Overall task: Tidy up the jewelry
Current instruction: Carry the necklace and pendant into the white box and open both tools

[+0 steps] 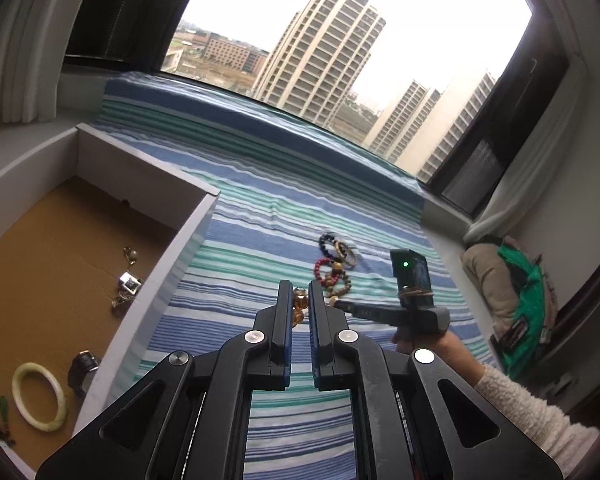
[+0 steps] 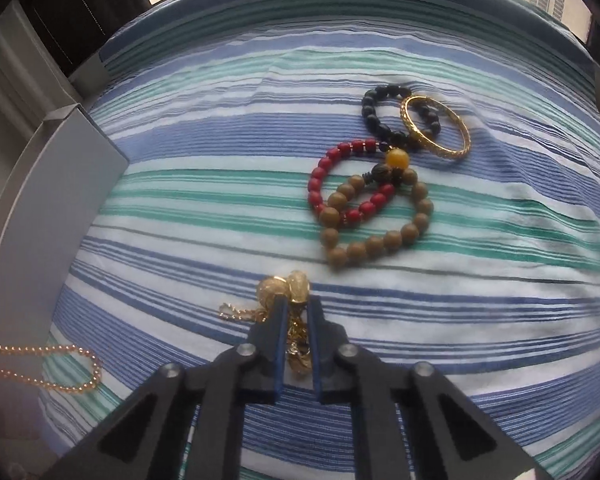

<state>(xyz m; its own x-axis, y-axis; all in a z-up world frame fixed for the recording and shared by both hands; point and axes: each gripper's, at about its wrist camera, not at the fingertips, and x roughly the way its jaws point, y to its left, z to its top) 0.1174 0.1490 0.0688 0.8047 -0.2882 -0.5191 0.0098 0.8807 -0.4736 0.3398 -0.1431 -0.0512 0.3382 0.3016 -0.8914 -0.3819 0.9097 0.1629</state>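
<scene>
Gold necklace (image 2: 296,320) pinched between the closed jaws of the right claw (image 2: 298,312), two mesh gold balls poking out past the fingertips, fine bead chain trailing off left across the striped sheet (image 2: 460,240) and looping near the left edge. Jaws just drawn together on it. Farther off and a little right on the same sheet, a cluster of bracelets: tan bead bracelet (image 2: 380,224) overlapping a red bead bracelet (image 2: 332,184), a dark bead bracelet (image 2: 384,112) beyond them, a gold bangle (image 2: 436,128) lying across the dark one. Left claw (image 1: 300,292) clenched, nothing seen gripped, hanging above the near part of the sheet. Right of it, a hand (image 1: 416,340) in a cream fleecy sleeve holding the other tool. At left, an open white box (image 1: 188,240) with a brown floor, touching the sheet's edge, holding a pale jade bangle (image 1: 40,396), a dark watch (image 1: 82,368), and some small pieces. Beyond, a window (image 1: 340,40) with tower blocks.
</scene>
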